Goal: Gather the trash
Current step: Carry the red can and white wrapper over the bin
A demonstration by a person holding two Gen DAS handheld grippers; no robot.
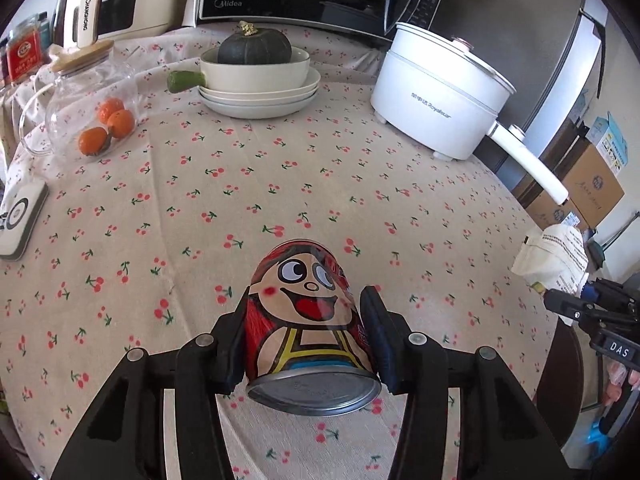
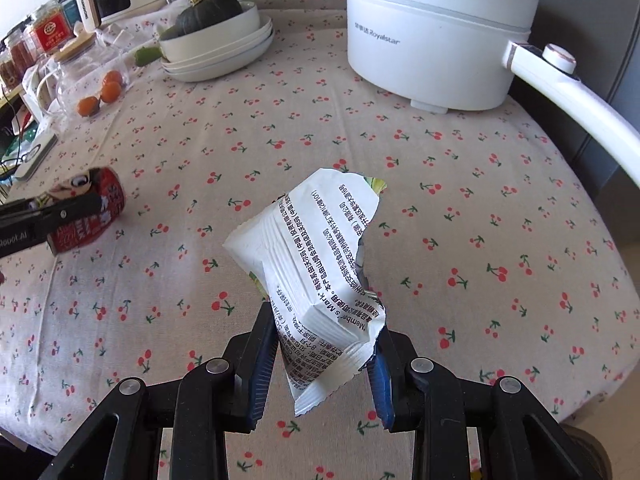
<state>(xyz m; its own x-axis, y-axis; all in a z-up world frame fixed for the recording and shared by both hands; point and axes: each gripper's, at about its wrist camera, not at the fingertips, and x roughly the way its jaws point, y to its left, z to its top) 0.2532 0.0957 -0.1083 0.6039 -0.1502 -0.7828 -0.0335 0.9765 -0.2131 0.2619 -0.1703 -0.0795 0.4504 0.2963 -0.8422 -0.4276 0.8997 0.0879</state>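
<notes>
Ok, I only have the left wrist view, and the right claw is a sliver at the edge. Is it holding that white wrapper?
Observer: Yes. In the right wrist view the right claw is shut on the white wrapper, pinched near its lower end.
Operator: Is the wrapper whole?
Observer: No, its upper right edge is torn and ragged.
Operator: And my can, seen from the side?
Observer: The red can sits tilted, with one finger of the left claw across its side. I cannot tell whether it is off the tablecloth.
</notes>
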